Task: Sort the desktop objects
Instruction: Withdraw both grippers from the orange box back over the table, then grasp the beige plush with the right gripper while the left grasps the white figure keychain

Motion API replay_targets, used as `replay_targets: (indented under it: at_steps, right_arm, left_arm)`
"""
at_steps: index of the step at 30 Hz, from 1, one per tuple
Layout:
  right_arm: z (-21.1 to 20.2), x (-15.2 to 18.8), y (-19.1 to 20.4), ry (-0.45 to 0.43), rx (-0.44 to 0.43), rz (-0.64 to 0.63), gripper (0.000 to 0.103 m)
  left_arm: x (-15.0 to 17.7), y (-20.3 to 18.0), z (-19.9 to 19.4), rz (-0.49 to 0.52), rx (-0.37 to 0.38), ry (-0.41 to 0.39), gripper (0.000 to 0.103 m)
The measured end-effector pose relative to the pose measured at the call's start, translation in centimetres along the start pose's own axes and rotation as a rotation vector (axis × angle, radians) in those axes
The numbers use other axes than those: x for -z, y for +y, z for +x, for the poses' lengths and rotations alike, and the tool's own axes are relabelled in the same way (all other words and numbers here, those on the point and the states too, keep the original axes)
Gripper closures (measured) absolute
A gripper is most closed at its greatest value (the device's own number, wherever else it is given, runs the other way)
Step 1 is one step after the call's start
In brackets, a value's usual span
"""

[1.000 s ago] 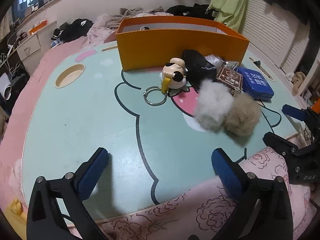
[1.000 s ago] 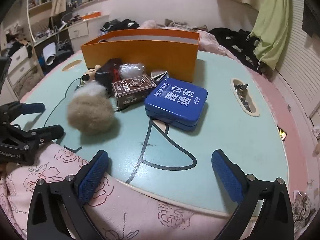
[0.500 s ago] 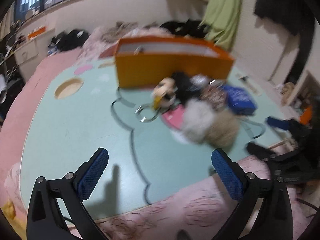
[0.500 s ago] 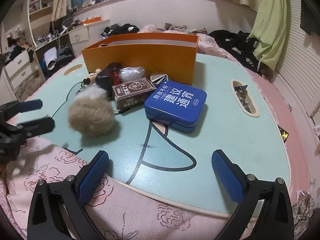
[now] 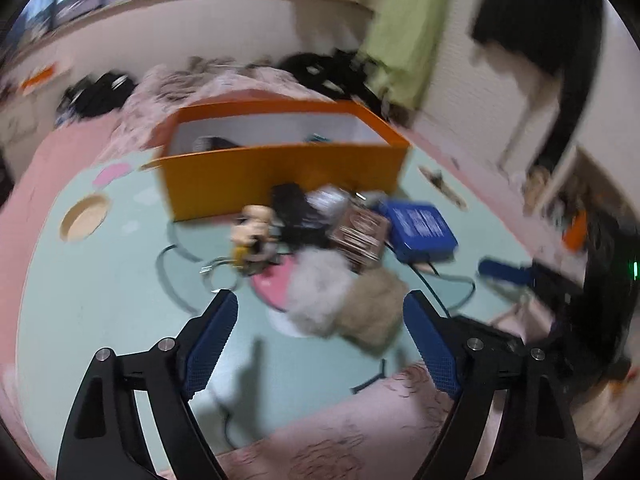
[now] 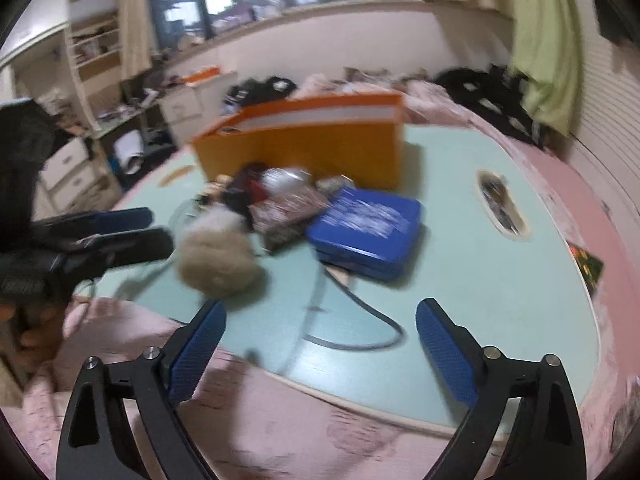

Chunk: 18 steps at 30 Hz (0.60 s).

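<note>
An orange box (image 5: 280,172) stands open at the back of the mint table (image 5: 100,280). In front of it lie a cream toy keychain (image 5: 252,236), a black object (image 5: 296,216), a brown card pack (image 5: 360,236), a blue tin (image 5: 420,232), a white pom-pom (image 5: 316,296) and a beige pom-pom (image 5: 372,308). My left gripper (image 5: 320,344) is open and empty, just short of the two pom-poms. My right gripper (image 6: 320,344) is open and empty near the table's front edge, with the beige pom-pom (image 6: 216,256) and blue tin (image 6: 368,232) ahead. Both views are blurred.
A pink quilt (image 6: 280,420) lies along the table's front edge. Round cut-outs sit in the table at the left (image 5: 84,220) and right (image 6: 500,208). Each gripper shows in the other's view: the right one (image 5: 516,276), the left one (image 6: 116,232).
Both grippers have risen and moved forward toward the pile. The left one has closed in on the pom-poms. Both stay open and empty.
</note>
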State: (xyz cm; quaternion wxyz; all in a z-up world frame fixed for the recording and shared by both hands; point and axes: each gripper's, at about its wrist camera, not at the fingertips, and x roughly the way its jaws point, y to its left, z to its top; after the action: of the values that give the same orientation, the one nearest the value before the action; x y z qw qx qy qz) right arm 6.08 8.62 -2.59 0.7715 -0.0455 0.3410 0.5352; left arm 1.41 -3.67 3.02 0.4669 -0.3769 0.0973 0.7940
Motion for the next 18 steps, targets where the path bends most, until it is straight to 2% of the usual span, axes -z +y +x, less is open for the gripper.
replay_targets:
  at_steps: [3,7,9,11,12,13,17,18]
  right_arm:
    - [-0.4,-1.0,1.8,-0.037,-0.041,-0.069,0.007]
    - [1.4,-2.8,4.3,0.016,-0.124,-0.162,0.007]
    - [2.9,-3.3,5.7,0.049,-0.106,-0.214,0.008]
    - [4.1,-3.3,6.4,0.097,-0.104,-0.242,0.030]
    - [4.4,-3.1,6.5,0.115,-0.108,-0.246,0.057]
    - [4.6,-2.9,6.3,0.127,-0.112,-0.236,0.065]
    - [3.3,-2.3,4.3,0.086,-0.149,-0.150,0.067]
    - [2.9,-2.1,3.8,0.074,-0.158,-0.128,0.075]
  left_arm:
    - [0.4,3.1,-1.4,-0.121,-0.017,-0.045,0.018]
    - [1.0,4.4,-2.2,-0.138,-0.053,-0.067,0.018]
    - [1.0,4.7,-2.2,-0.154,-0.040,-0.071,0.018]
    - [1.0,4.7,-2.2,-0.148,-0.040,-0.071,0.018]
    - [0.9,4.5,-2.0,-0.134,-0.045,-0.067,0.018]
    - [0.9,4.4,-1.9,-0.126,-0.051,-0.063,0.018]
    - [0.5,4.5,-1.2,-0.111,-0.067,-0.038,0.018]
    - [0.2,4.7,-0.7,-0.107,-0.074,-0.025,0.018]
